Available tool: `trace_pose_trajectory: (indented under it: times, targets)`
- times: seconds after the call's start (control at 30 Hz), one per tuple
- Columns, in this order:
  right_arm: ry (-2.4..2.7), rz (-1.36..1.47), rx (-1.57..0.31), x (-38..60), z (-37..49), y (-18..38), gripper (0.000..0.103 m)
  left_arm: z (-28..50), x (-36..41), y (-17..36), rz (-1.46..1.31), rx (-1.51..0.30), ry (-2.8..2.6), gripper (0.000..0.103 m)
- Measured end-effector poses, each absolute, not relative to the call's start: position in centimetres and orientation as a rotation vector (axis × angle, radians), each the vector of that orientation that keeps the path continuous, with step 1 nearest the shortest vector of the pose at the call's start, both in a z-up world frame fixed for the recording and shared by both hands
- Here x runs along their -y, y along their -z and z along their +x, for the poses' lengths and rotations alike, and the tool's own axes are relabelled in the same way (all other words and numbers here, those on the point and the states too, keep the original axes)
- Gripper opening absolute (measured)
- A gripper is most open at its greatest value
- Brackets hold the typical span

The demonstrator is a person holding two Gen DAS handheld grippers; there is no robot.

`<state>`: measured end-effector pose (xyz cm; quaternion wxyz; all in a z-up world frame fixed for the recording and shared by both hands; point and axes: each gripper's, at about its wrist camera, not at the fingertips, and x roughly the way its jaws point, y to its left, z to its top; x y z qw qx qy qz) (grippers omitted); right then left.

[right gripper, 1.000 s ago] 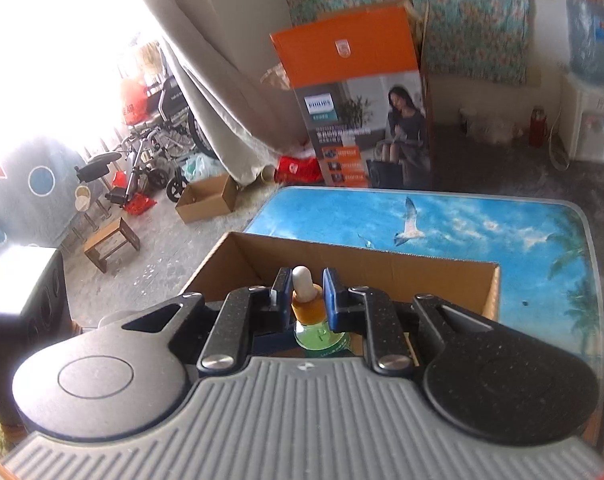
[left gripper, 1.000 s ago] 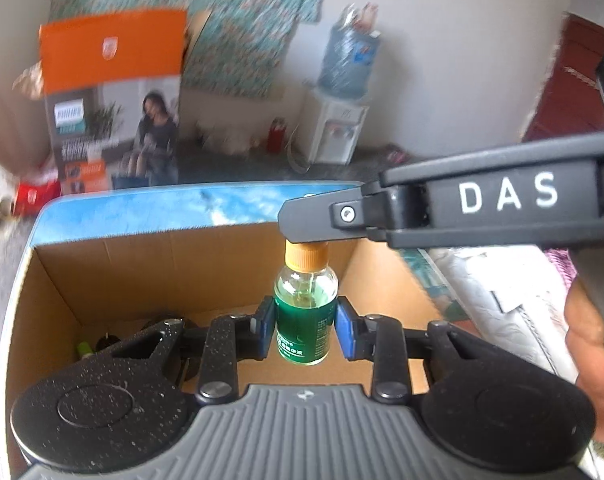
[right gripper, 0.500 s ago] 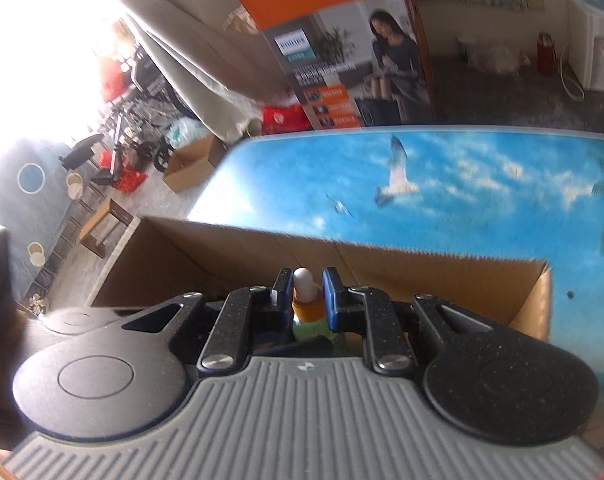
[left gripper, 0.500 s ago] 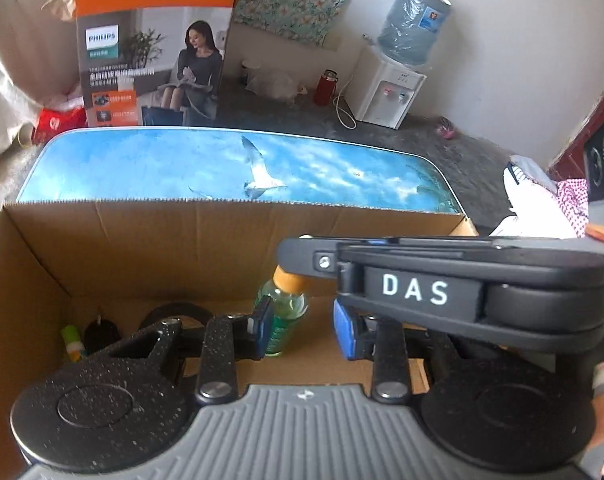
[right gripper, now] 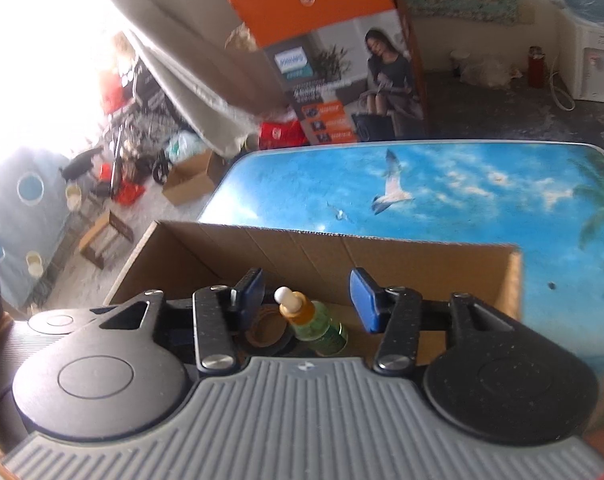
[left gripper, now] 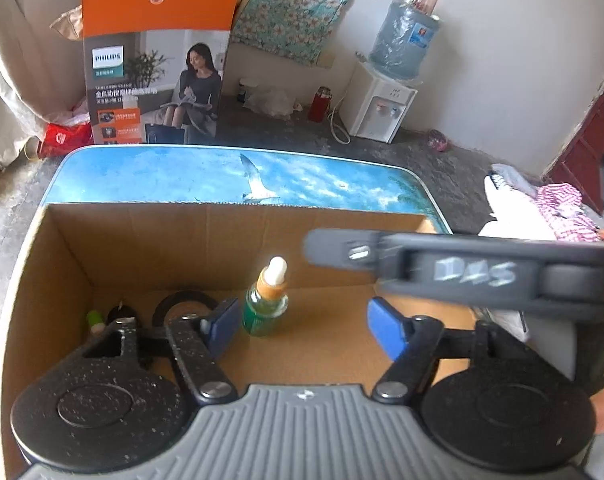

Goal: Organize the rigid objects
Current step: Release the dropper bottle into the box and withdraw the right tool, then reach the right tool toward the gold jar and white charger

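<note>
Centre of the left wrist view: a small green bottle point(left gripper: 265, 307) with an orange collar and a white dropper tip stands upright on the floor of an open cardboard box point(left gripper: 206, 236), free of both tools. The left gripper point(left gripper: 304, 326) sits at lower centre with its blue pads spread wide, the left pad point(left gripper: 221, 325) just beside the bottle without clear contact. The right gripper point(right gripper: 305, 300), seen in the right wrist view at mid-frame, is likewise spread apart, the bottle point(right gripper: 316, 322) lying between and beyond its pads; in the left view its blurred black body crosses the right of the frame. At lower left of the box floor lie a black tape ring point(left gripper: 182, 307) and a small green-and-white item point(left gripper: 95, 319). The box rests on a table point(left gripper: 334, 184) printed with sky and a seagull.
</note>
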<state>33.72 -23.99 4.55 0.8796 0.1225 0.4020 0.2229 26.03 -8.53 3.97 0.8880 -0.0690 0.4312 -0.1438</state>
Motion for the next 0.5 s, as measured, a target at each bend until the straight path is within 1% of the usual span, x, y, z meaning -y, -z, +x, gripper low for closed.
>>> trace_pose_trajectory:
  times: [0.07, 0.27, 0.4, 0.5]
  targets:
    - [-0.447, 0.281, -0.795, 25.3, 31.2, -6.1, 0.049, 24.3, 8.1, -4.9, -0.139, -0.872, 0.327, 0.082]
    - [-0.427, 0.416, -0.686, 29.3, 21.7, -9.0, 0.052, 17.4, 7.2, -7.0, -0.066, -0.798, 0.425, 0.092]
    - [-0.418, 0.509, -0.657, 31.1, 15.3, -8.7, 0.052, 13.0, 6.5, -6.8, -0.025, -0.792, 0.507, 0.094]
    - [-0.406, 0.573, -0.662, 31.6, 11.1, -7.1, 0.052, 10.1, 6.1, -5.6, 0.002, -0.813, 0.554, 0.094]
